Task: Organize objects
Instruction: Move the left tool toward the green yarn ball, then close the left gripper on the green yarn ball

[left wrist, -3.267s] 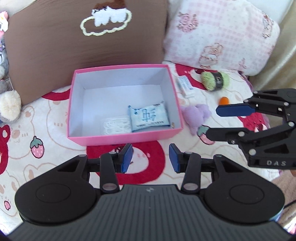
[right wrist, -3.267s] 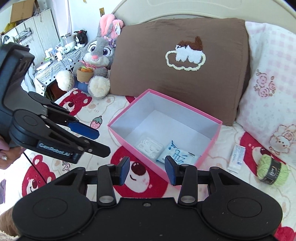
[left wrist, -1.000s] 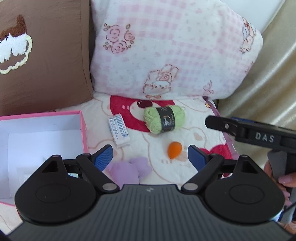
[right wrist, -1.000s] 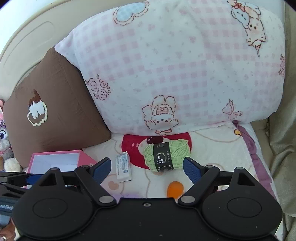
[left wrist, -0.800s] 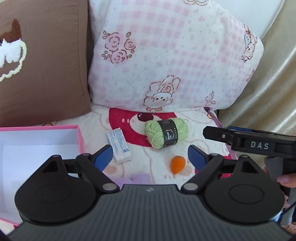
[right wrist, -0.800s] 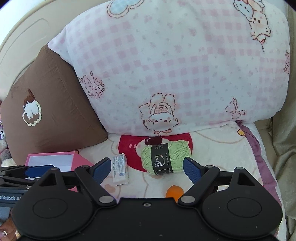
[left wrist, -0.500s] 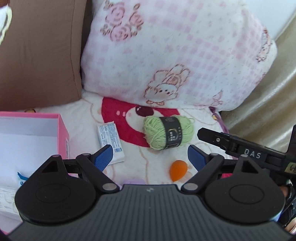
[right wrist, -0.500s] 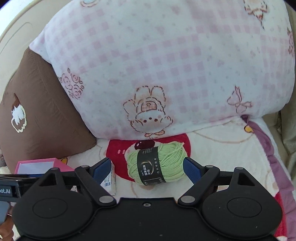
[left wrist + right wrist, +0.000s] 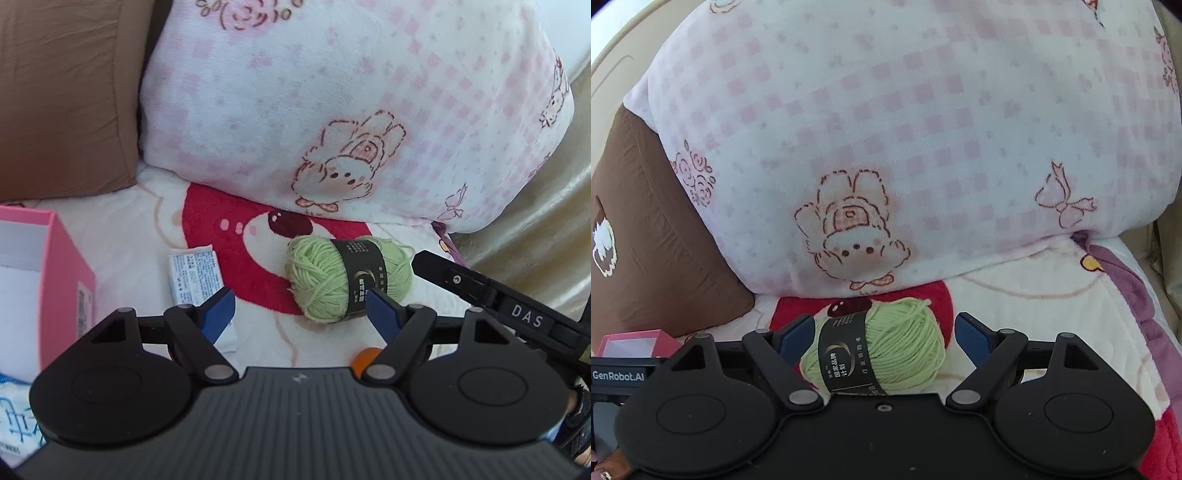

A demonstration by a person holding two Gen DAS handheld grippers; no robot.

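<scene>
Green yarn ball (image 9: 877, 347) on the blanket, now between the spread pads of the right gripper (image 9: 884, 338), not yet pinched | left gripper (image 9: 301, 308) empty, jaws just narrowed but apart, near white packet (image 9: 195, 275) | pink box (image 9: 55, 280) awaits; grasp looks imminent

The left gripper (image 9: 301, 308) and right gripper (image 9: 884, 338) are black with blue fingertips (image 9: 219, 314), silver screws and white letters.

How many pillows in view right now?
2. The pink checked pillow stands behind the green yarn ball; the brown pillow is to its left, behind the pink box. More may lie outside the frame.
</scene>
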